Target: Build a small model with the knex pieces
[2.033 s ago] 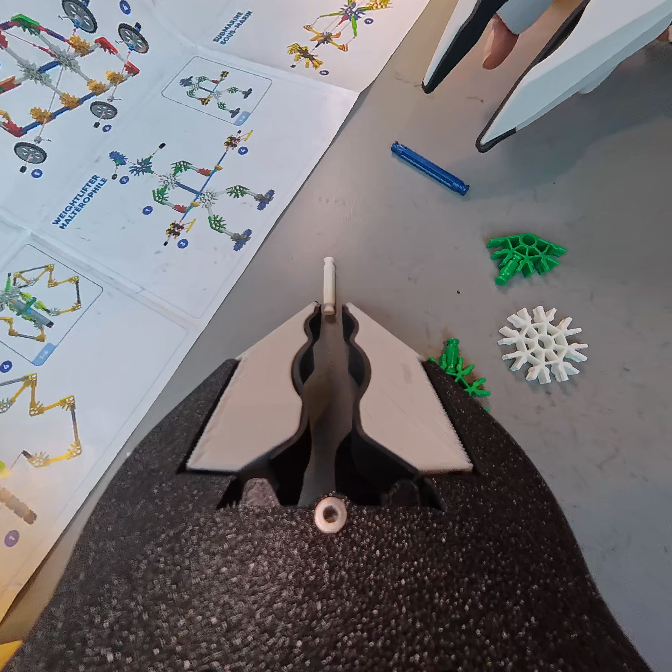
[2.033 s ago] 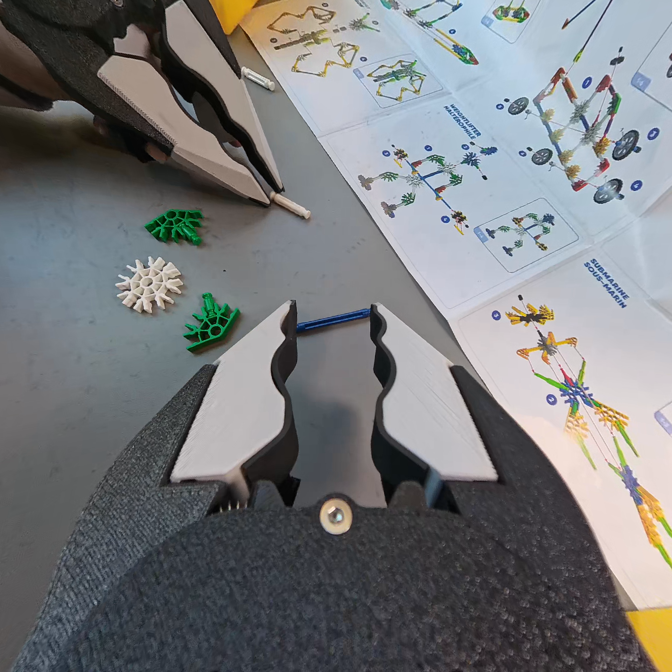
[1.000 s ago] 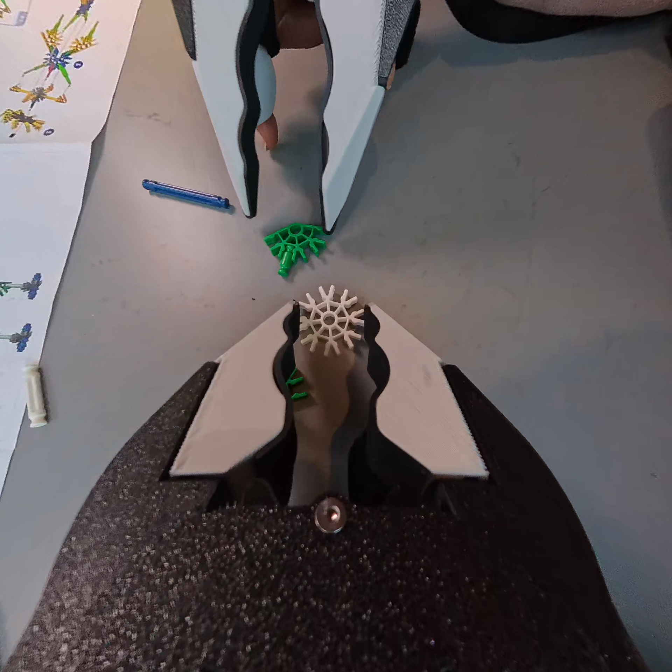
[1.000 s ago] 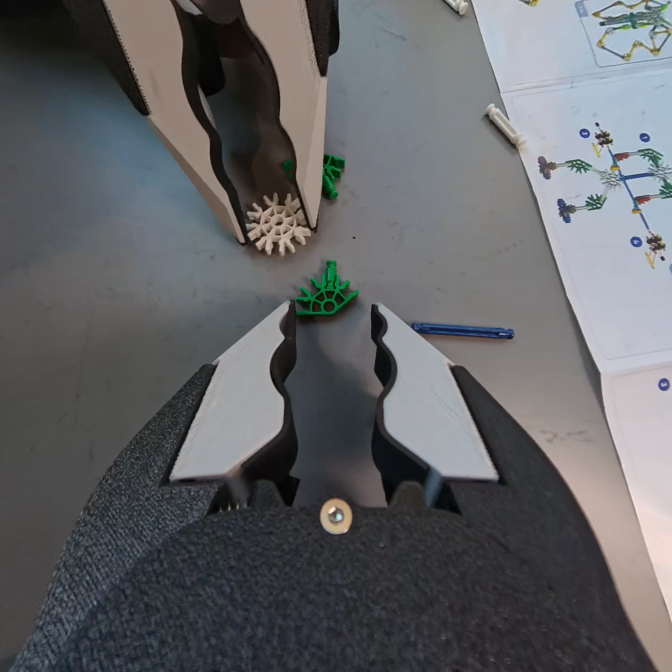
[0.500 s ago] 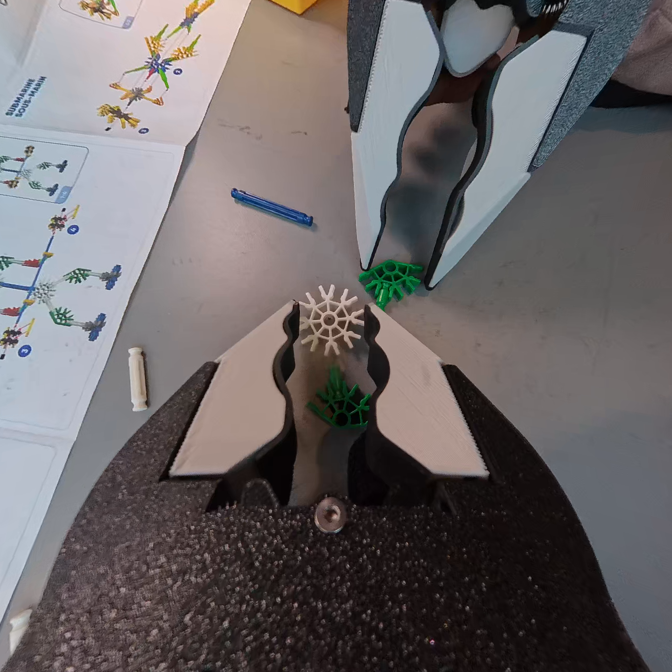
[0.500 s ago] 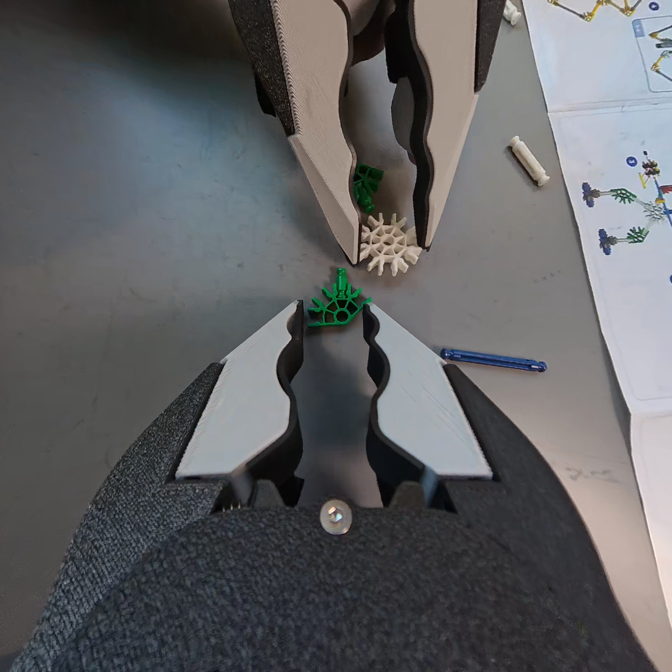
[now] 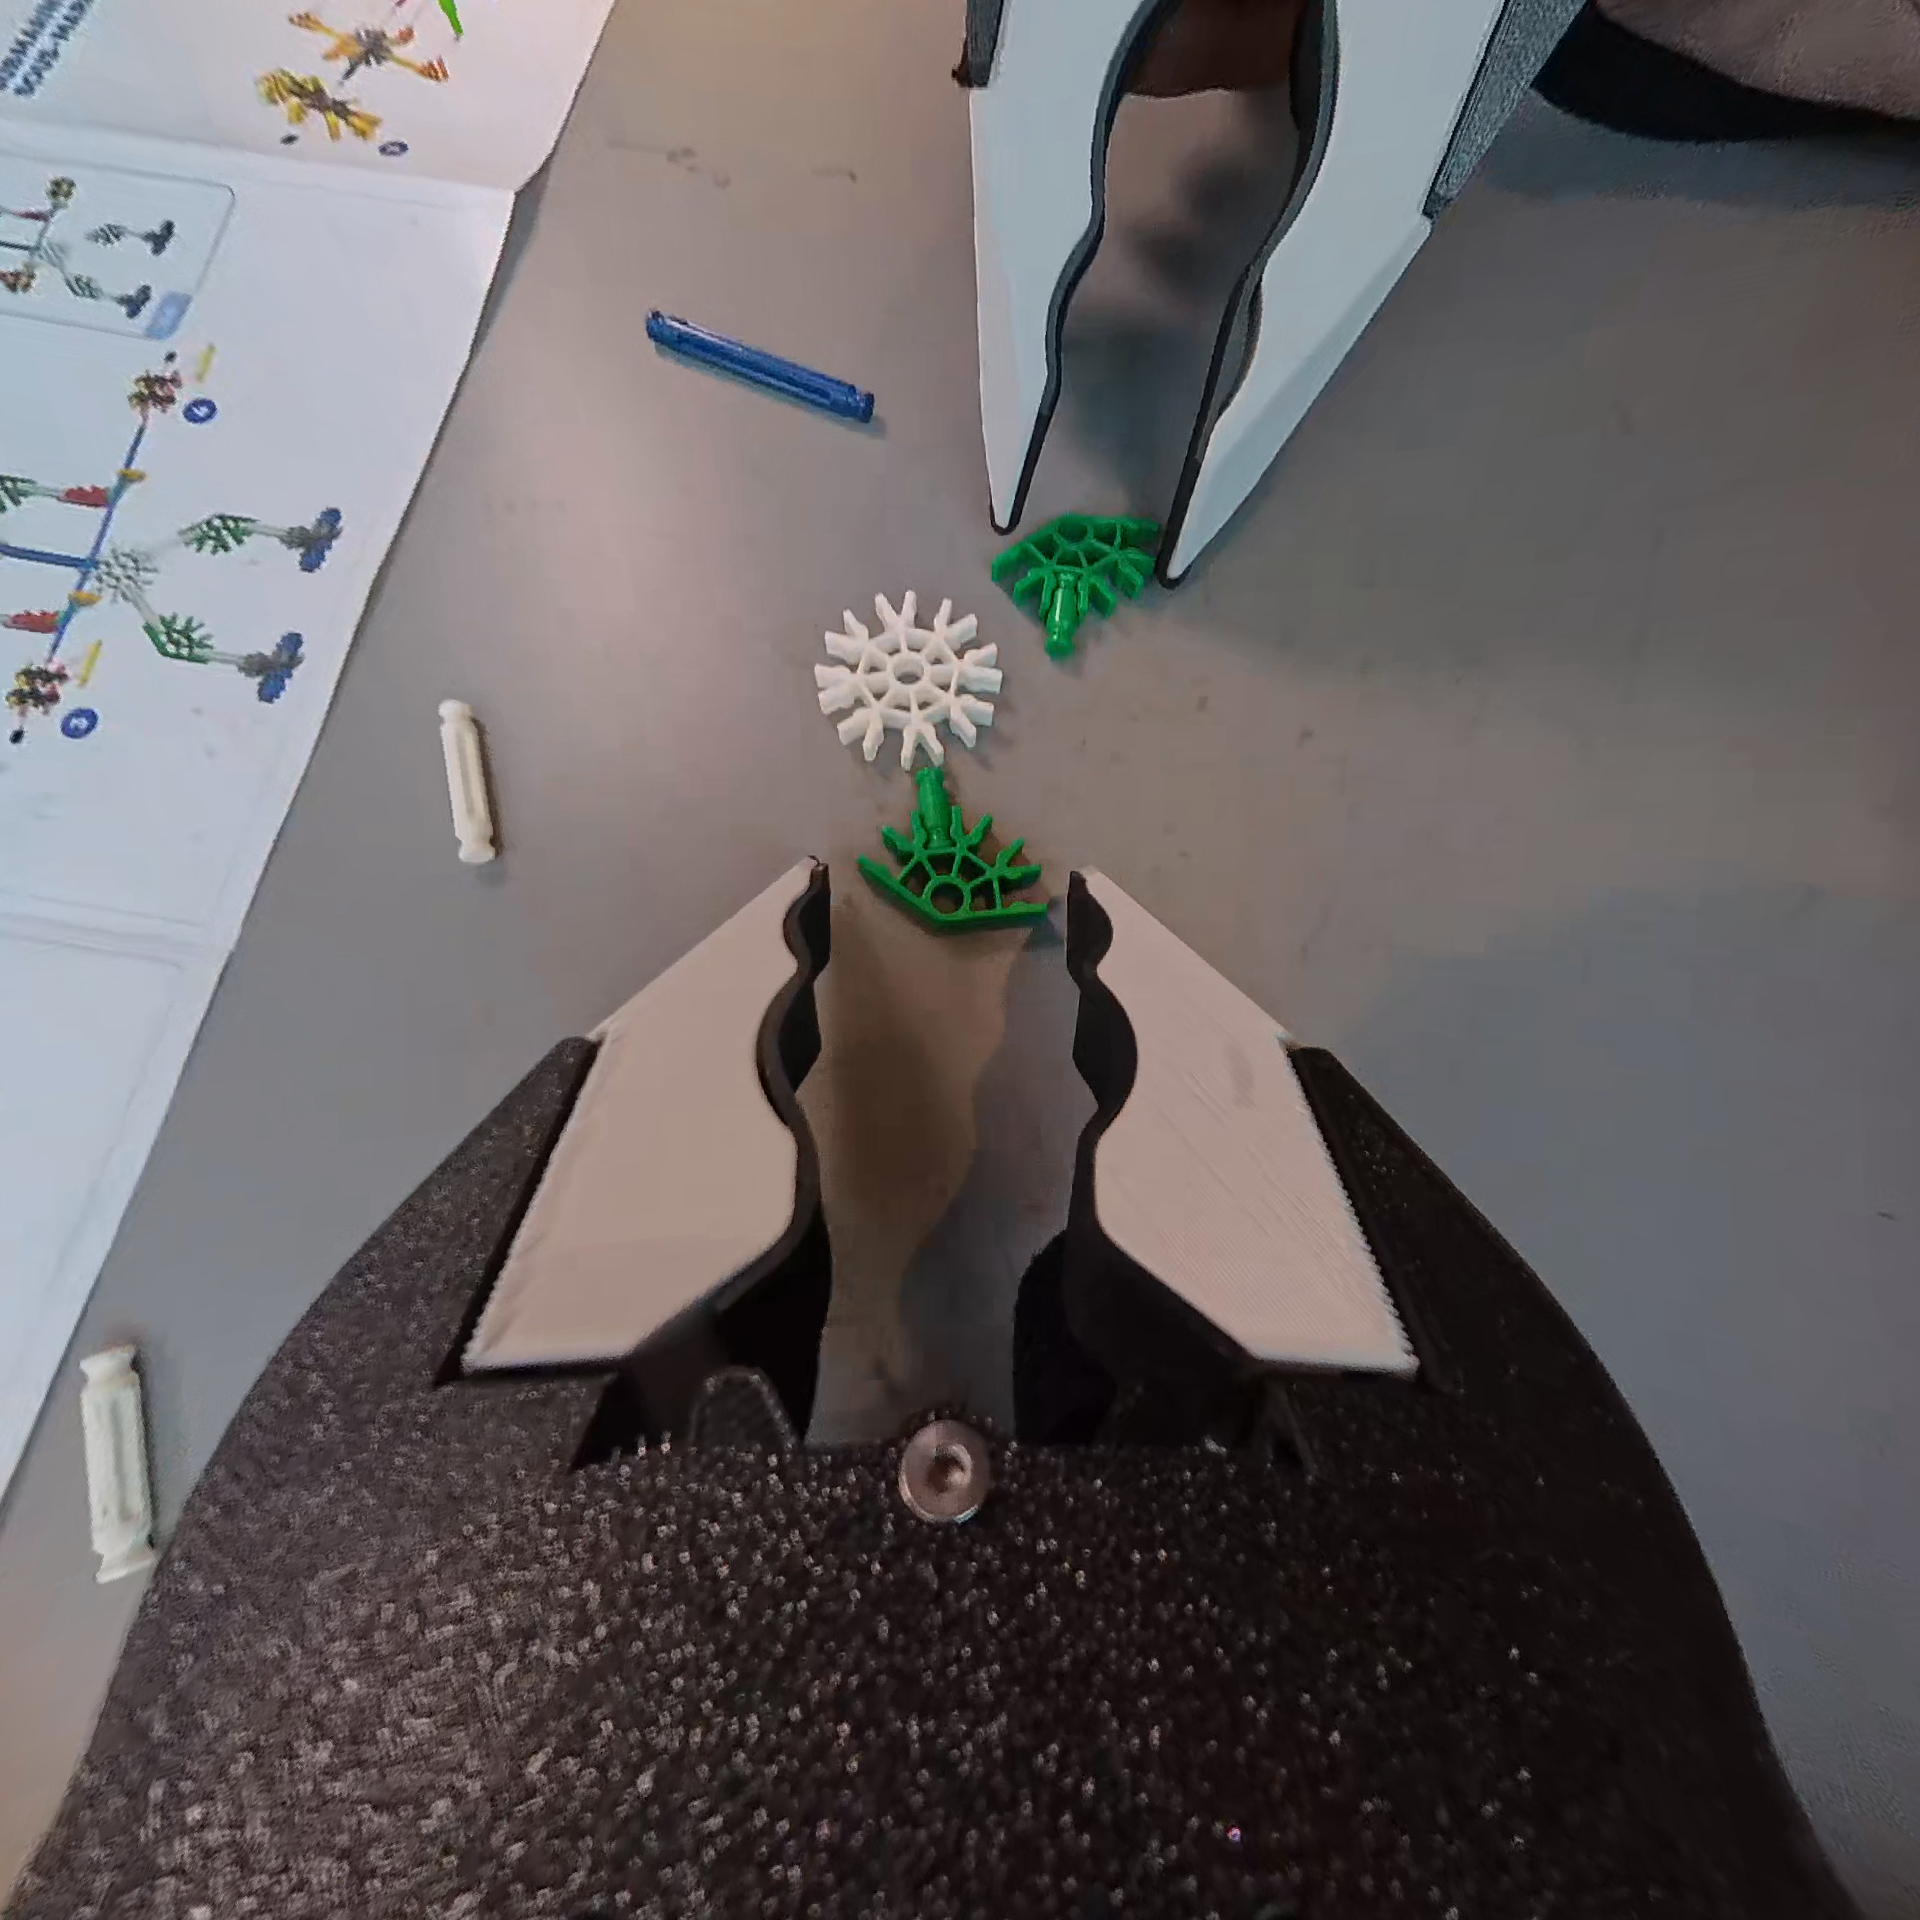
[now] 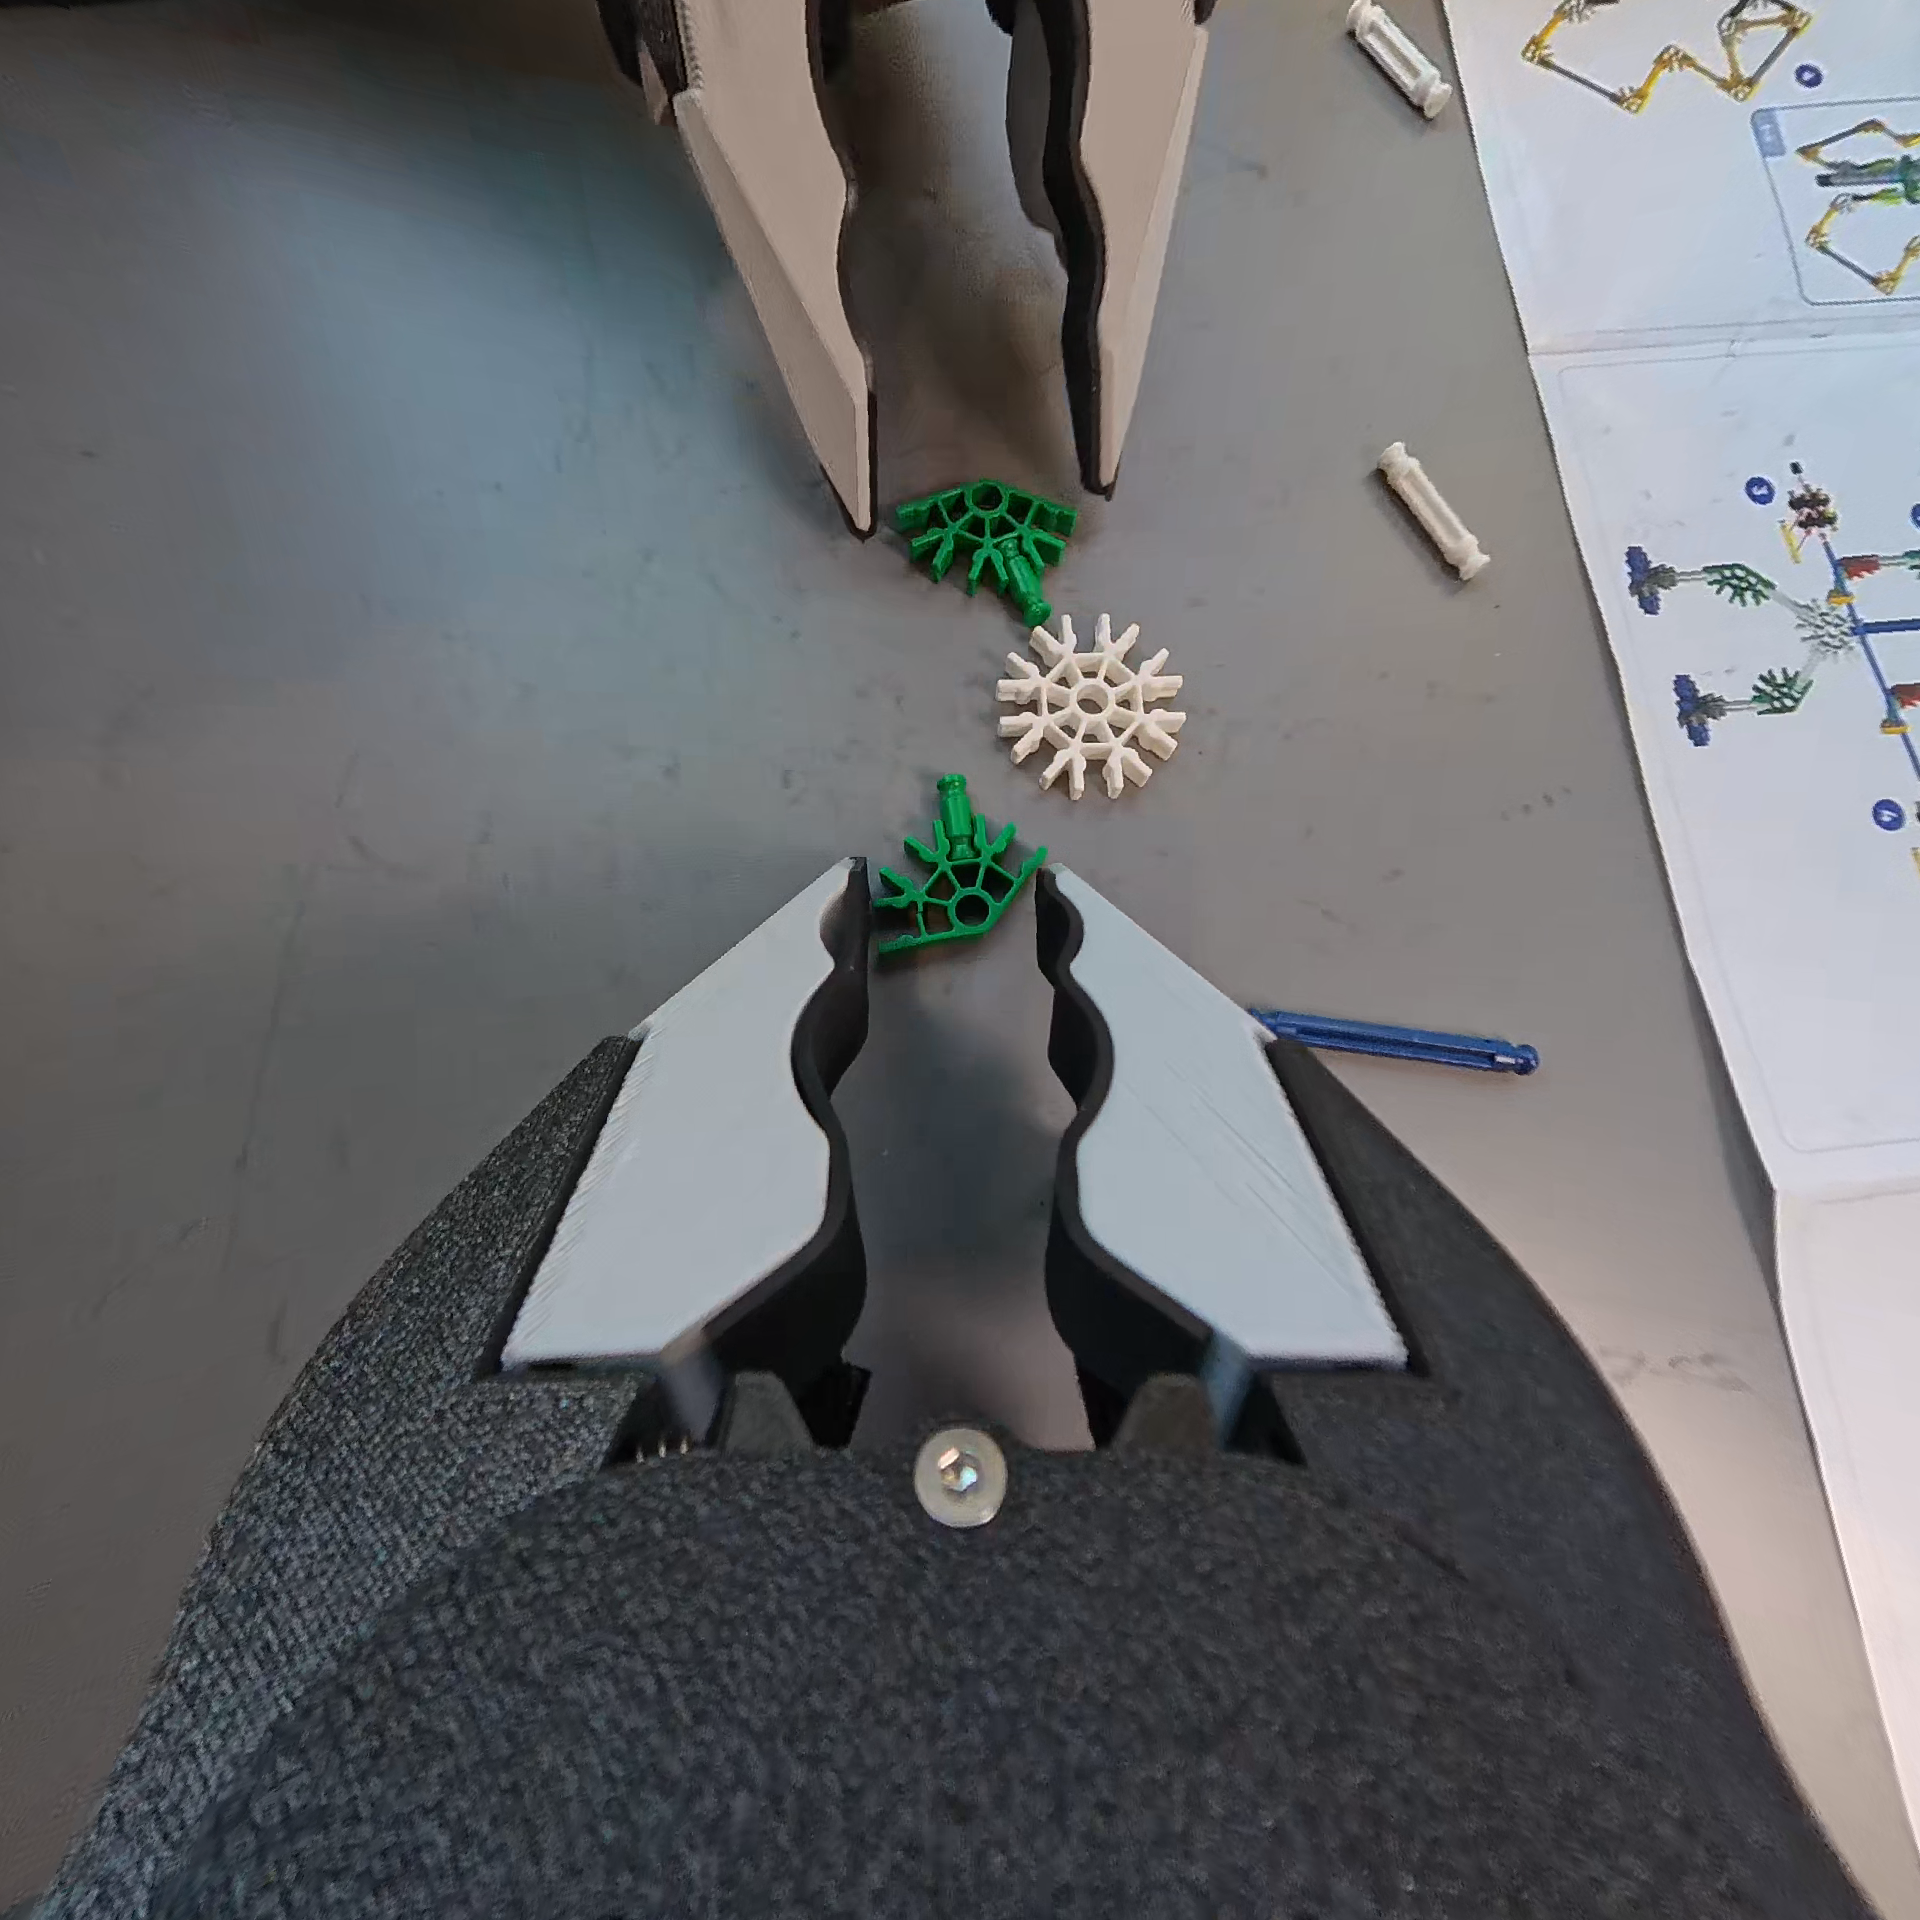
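My left gripper is open and low over the grey table. A green fan-shaped connector with a short green peg lies just in front of its tips, not gripped. Beyond it lies a white snowflake connector. My right gripper is open, and a second green fan connector lies on the table between its tips, close to both fingers. The right gripper faces the left gripper across the snowflake. In the right wrist view the first green connector lies at the left tips.
A blue rod lies left of the right gripper and also shows in the right wrist view. Two short white rods lie near a printed instruction sheet along the table's side. The snowflake lies around 4 centimeters away from my right fingertips. Look for it in the left wrist view too.
My left gripper has drawn back from the white snowflake to the nearer green connector and opened wider. My right gripper has stayed at the other green connector, its jaws narrower than a second ago.
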`<state>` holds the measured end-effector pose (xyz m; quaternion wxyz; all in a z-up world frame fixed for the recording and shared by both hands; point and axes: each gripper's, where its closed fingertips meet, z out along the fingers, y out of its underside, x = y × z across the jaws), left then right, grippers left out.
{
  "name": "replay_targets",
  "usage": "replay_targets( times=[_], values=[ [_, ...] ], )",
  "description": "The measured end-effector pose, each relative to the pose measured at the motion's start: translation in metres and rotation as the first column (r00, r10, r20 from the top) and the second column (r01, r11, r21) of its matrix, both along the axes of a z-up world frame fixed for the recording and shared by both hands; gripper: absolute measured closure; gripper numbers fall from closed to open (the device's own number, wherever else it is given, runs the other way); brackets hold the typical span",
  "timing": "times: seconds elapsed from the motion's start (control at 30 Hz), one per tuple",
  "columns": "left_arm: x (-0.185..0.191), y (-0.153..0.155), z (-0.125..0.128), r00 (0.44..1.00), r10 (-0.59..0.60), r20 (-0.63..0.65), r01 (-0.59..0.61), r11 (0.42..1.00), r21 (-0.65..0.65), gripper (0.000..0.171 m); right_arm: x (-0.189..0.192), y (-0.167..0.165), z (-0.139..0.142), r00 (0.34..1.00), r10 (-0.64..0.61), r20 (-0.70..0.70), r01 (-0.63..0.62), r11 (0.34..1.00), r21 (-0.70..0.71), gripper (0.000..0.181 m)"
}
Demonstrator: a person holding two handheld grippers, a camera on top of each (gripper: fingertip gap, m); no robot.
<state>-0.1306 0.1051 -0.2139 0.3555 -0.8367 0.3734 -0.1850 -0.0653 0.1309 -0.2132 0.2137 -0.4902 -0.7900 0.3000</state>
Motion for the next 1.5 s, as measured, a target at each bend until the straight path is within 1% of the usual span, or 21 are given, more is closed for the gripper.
replay_targets(
  times=[0.07, 0.33, 0.37, 0.43, 0.57, 0.63, 0.73, 0.83, 0.87, 0.9, 0.93, 1.0, 1.1, 1.23, 1.33, 1.43, 1.5],
  values=[
    [0.001, -0.001, -0.004, 1.000, -0.005, -0.011, 0.005, 1.000, -0.005, 0.128, -0.003, -0.001, 0.000, 1.000, 0.003, -0.012, -0.003, 1.000, 0.001, 0.149],
    [-0.009, -0.007, -0.004, 0.999, -0.034, -0.041, 0.034, 0.999, -0.020, 0.146, -0.005, -0.001, -0.001, 1.000, 0.004, -0.017, -0.003, 0.999, 0.035, 0.152],
    [-0.012, -0.009, -0.004, 0.998, -0.033, -0.045, 0.032, 0.999, -0.022, 0.145, -0.005, -0.001, -0.002, 1.000, 0.005, -0.014, -0.004, 0.999, 0.041, 0.152],
    [-0.016, -0.007, -0.002, 0.999, -0.017, -0.043, 0.016, 1.000, -0.014, 0.139, -0.005, -0.002, -0.002, 1.000, 0.004, -0.009, -0.003, 0.999, 0.049, 0.152],
    [-0.003, 0.005, 0.011, 1.000, -0.004, 0.030, 0.003, 1.000, 0.030, 0.133, -0.004, 0.000, -0.002, 1.000, -0.005, 0.005, 0.005, 0.999, 0.054, 0.152],
    [0.004, 0.017, 0.010, 1.000, 0.010, 0.007, -0.010, 0.998, 0.059, 0.130, -0.004, 0.004, -0.002, 1.000, -0.022, 0.008, 0.021, 0.998, 0.062, 0.153],
    [0.017, 0.031, 0.004, 0.999, 0.005, -0.034, -0.003, 0.998, 0.066, 0.126, -0.004, 0.010, 0.000, 0.998, -0.058, 0.003, 0.058, 0.997, 0.050, 0.155],
    [0.026, 0.035, -0.002, 0.999, 0.004, -0.049, -0.001, 0.999, 0.050, 0.126, -0.006, 0.016, 0.003, 0.995, -0.095, -0.011, 0.096, 0.995, 0.040, 0.155],
    [0.027, 0.033, -0.003, 0.999, -0.001, -0.050, 0.003, 0.999, 0.045, 0.129, -0.006, 0.018, 0.005, 0.995, -0.103, -0.015, 0.104, 0.994, 0.036, 0.156],
    [0.028, 0.032, -0.003, 0.999, -0.004, -0.051, 0.006, 0.999, 0.047, 0.135, -0.007, 0.020, 0.006, 0.993, -0.115, -0.024, 0.116, 0.993, 0.038, 0.169],
    [0.028, 0.031, -0.003, 0.998, -0.002, -0.059, 0.005, 0.999, 0.050, 0.136, -0.008, 0.022, 0.007, 0.992, -0.123, -0.039, 0.124, 0.991, 0.040, 0.171],
    [0.028, 0.030, -0.003, 0.997, 0.012, -0.070, -0.008, 0.999, 0.052, 0.136, -0.009, 0.023, 0.009, 0.990, -0.135, -0.045, 0.136, 0.990, 0.032, 0.169],
    [0.028, 0.029, -0.003, 0.996, 0.030, -0.082, -0.025, 0.998, 0.056, 0.136, -0.008, 0.024, 0.007, 0.991, -0.131, -0.040, 0.132, 0.991, 0.037, 0.162],
    [0.027, 0.025, -0.003, 0.996, 0.036, -0.086, -0.032, 0.998, 0.045, 0.136, -0.012, 0.032, 0.009, 0.986, -0.154, -0.061, 0.158, 0.986, 0.059, 0.149],
    [0.027, 0.023, -0.003, 0.995, 0.039, -0.094, -0.036, 0.999, 0.033, 0.136, -0.011, 0.037, -0.002, 0.986, -0.168, -0.003, 0.168, 0.985, 0.040, 0.139],
    [0.028, 0.019, -0.003, 0.995, 0.034, -0.097, -0.032, 0.999, 0.026, 0.136, -0.005, 0.028, -0.004, 0.988, -0.140, 0.062, 0.140, 0.990, 0.011, 0.140],
    [0.028, 0.016, -0.003, 0.995, 0.032, -0.093, -0.031, 0.999, 0.021, 0.136, 0.004, 0.016, -0.005, 0.991, -0.088, 0.101, 0.088, 0.996, 0.003, 0.150]
  ],
)
